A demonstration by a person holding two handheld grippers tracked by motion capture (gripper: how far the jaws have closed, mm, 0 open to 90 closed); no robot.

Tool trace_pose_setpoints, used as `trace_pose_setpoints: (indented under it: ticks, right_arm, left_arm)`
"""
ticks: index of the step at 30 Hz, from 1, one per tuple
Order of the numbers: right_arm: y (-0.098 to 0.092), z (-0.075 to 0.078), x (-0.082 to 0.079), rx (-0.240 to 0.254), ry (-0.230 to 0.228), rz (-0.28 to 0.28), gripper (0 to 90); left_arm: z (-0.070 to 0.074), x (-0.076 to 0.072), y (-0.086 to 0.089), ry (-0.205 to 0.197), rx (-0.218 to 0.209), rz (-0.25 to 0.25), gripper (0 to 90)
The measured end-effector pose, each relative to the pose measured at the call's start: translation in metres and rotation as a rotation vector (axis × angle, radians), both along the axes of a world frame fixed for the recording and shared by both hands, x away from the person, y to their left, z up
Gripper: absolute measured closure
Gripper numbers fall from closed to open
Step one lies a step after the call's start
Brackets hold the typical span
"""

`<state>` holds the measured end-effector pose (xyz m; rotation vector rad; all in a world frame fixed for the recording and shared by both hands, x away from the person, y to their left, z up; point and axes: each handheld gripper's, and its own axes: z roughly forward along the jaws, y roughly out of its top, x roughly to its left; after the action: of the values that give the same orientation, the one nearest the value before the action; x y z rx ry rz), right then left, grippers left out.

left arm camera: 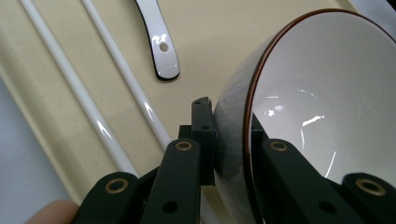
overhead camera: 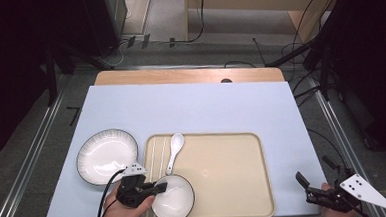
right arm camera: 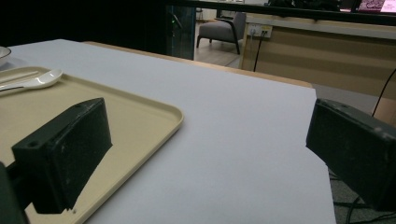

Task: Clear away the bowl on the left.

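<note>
A white bowl (overhead camera: 174,198) with a dark rim lies over the near left corner of the beige tray (overhead camera: 219,172). My left gripper (overhead camera: 155,189) is shut on its left rim. In the left gripper view one jaw presses the outside of the bowl (left arm camera: 322,102) and the other the inside, at my left gripper (left arm camera: 231,126). I cannot tell whether the bowl touches the tray (left arm camera: 219,51). A white spoon (overhead camera: 174,148) and two white chopsticks (overhead camera: 156,155) lie on the tray's left part. My right gripper (overhead camera: 308,188) hangs open at the table's near right corner, holding nothing (right arm camera: 210,154).
A white ribbed plate (overhead camera: 107,156) sits on the pale table cover (overhead camera: 191,108), left of the tray. The right gripper view shows the tray's corner (right arm camera: 154,116), the spoon (right arm camera: 32,81) and the table's far edge. Cables and stands surround the table.
</note>
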<state>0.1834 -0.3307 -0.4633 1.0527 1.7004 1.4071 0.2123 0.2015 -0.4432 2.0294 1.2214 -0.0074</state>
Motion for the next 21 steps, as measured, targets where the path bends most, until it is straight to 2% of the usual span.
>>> trace_pose_setpoints:
  ticks: [5,7,8,9,12,18,21]
  right_arm:
    - [-0.0007,-0.0004,0.0002,0.002,0.003,-0.002,0.2]
    - [-0.0002,-0.0004,0.0003,0.004,0.005,-0.003,0.2]
    - [0.0001,-0.0004,0.0004,0.003,0.004,-0.003,0.2]
    - [0.0003,-0.0003,0.0003,0.001,0.005,-0.002,0.2]
    - [-0.0001,-0.0005,0.0005,0.003,0.006,-0.002,0.2]
    - [-0.0006,-0.0007,0.0008,0.001,0.005,-0.001,0.2]
    - [-0.0008,-0.0007,0.0008,0.001,0.005,-0.001,0.2]
  left_arm:
    - [-0.0016,0.0025,0.0004,0.011,-0.014,-0.001,82.0]
    - [-0.0016,0.0027,-0.0014,0.008,-0.028,0.001,78.3]
    - [-0.0014,0.0030,-0.0028,0.002,-0.020,-0.004,78.3]
    - [-0.0022,0.0036,-0.0075,-0.006,0.009,0.001,73.1]
    - [-0.0026,0.0042,-0.0090,-0.019,0.016,0.002,74.0]
    - [0.0007,0.0061,-0.0062,-0.033,-0.029,-0.015,62.9]
    - [0.0027,0.0060,-0.0047,-0.043,-0.027,-0.026,60.8]
